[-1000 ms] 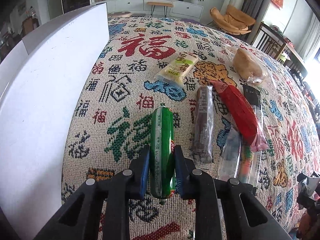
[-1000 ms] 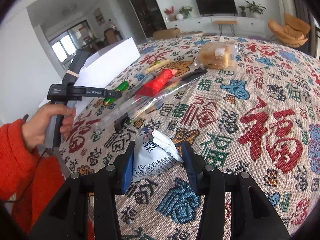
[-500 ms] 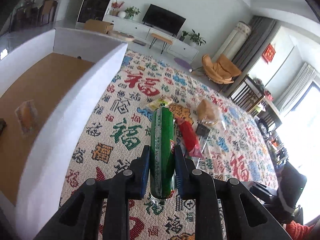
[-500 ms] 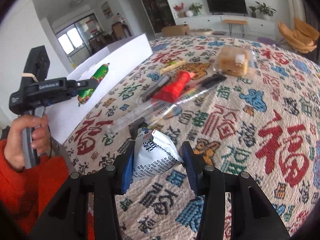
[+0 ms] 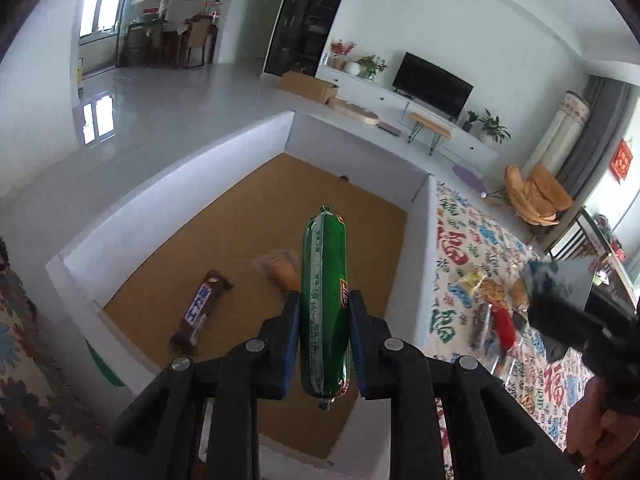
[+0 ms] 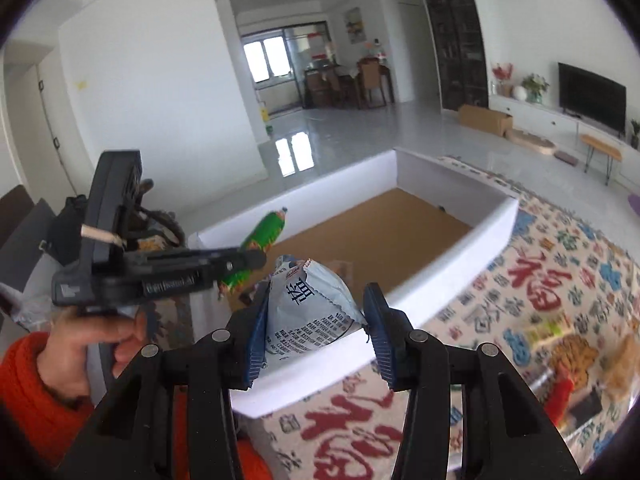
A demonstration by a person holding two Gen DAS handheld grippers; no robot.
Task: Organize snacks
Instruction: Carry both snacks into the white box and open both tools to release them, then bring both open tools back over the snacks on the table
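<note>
My left gripper (image 5: 324, 304) is shut on a green sausage stick (image 5: 323, 280), which hangs over the open white box (image 5: 418, 240) with a brown floor. In the box lie a brown chocolate bar (image 5: 199, 312) and a clear-wrapped snack (image 5: 280, 270). My right gripper (image 6: 318, 300) is shut on a white and blue snack packet (image 6: 308, 316), held above the box's near wall (image 6: 440, 280). In the right wrist view, the left gripper (image 6: 250, 260) with the green sausage stick (image 6: 266, 234) is to the left, over the box.
Several more snacks lie on the patterned tablecloth (image 5: 460, 240) right of the box, among them a red packet (image 5: 502, 322) and a yellow-green one (image 5: 472, 280). A hand in an orange sleeve (image 6: 24, 380) holds the left gripper. The living-room floor lies beyond the box.
Both grippers have risen and swung left from the tablecloth to the white box, each with its snack still in its jaws. The box's inside now shows in both views.
</note>
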